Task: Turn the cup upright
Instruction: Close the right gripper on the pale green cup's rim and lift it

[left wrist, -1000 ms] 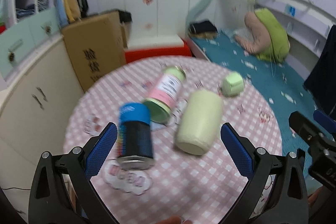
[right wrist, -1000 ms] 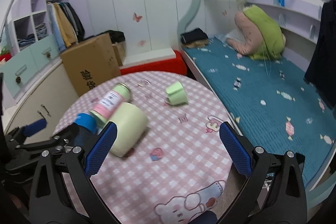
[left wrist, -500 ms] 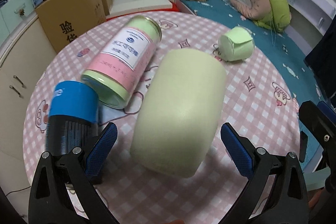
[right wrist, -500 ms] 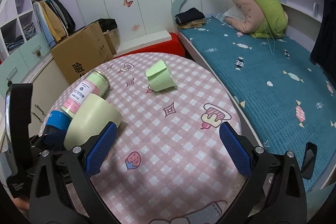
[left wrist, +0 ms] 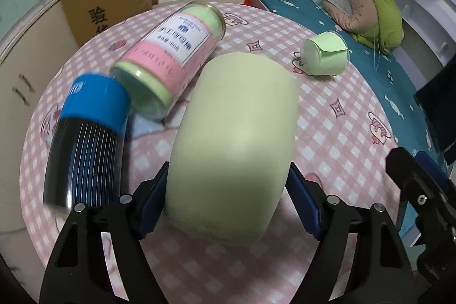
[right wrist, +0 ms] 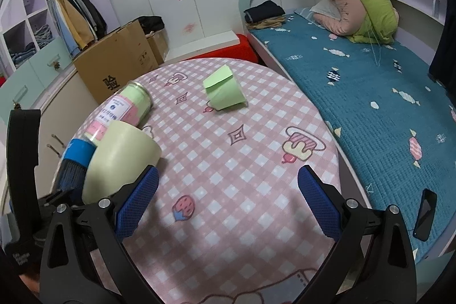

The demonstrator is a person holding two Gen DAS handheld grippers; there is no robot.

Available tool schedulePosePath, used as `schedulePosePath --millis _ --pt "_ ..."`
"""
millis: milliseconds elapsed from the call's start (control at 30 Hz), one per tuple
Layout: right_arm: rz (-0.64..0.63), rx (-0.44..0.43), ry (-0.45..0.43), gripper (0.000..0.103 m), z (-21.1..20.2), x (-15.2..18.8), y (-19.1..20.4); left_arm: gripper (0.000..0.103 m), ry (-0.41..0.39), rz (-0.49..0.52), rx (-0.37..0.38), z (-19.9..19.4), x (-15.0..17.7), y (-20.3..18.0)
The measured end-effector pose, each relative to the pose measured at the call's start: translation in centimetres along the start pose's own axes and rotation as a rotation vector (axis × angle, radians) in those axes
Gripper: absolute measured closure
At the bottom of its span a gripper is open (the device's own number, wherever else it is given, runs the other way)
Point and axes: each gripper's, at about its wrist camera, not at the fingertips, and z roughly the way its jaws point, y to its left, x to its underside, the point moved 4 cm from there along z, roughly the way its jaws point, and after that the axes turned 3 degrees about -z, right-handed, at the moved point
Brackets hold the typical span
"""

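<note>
We see a pink-labelled jar (left wrist: 173,53) lying beside a blue-capped can (left wrist: 85,138) on the checked table (right wrist: 242,161), a small green paper cup (right wrist: 223,91) farther off.

A round table (right wrist: 256,161) with a pink checked cloth carries four things. The big pale green cup (left wrist: 233,138) lies on its side. Just left of the cup stands a blue-capped dark can (left wrist: 88,144). Behind the cup lies a pink-labelled jar (left wrist: 173,53), and a small green paper cup (right wrist: 225,91) lies further away, well apart.

Left gripper (left wrist: 228,198) low, jaws pressed onto both sides of the cup (left wrist: 233,138); right gripper (right wrist: 225,204) hovers, jaws spread wide.
</note>
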Motion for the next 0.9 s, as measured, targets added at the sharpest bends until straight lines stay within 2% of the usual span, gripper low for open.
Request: schedulePosePath --millis 367,533,567,600,633,900 --pt "-0.025 -0.058 0.014 0.005 -3.2 2.4 1.4 0.029 0.004 -0.079 0.002 -3.0 5.2 0.7" --pt "-0.023 -0.067 0.020 0.005 -3.8 2.9 1.8 0.028 0.004 -0.070 0.007 -3.3 5.8 1.0" --pt "-0.020 -0.067 0.020 0.005 -3.9 3.0 1.8 0.026 -0.005 -0.062 0.002 -3.6 5.8 1.0" --pt "-0.016 -0.070 0.019 0.005 -4.0 3.0 1.8 0.017 -0.013 -0.058 0.007 -3.8 5.8 1.0" --pt "-0.006 -0.082 0.020 0.005 -4.2 2.9 1.8 0.014 -0.026 -0.049 0.018 -4.2 5.7 1.0" --pt "0.032 -0.136 0.012 0.005 -5.0 2.1 3.1 0.009 -0.081 -0.002 0.084 -7.6 5.8 2.9"
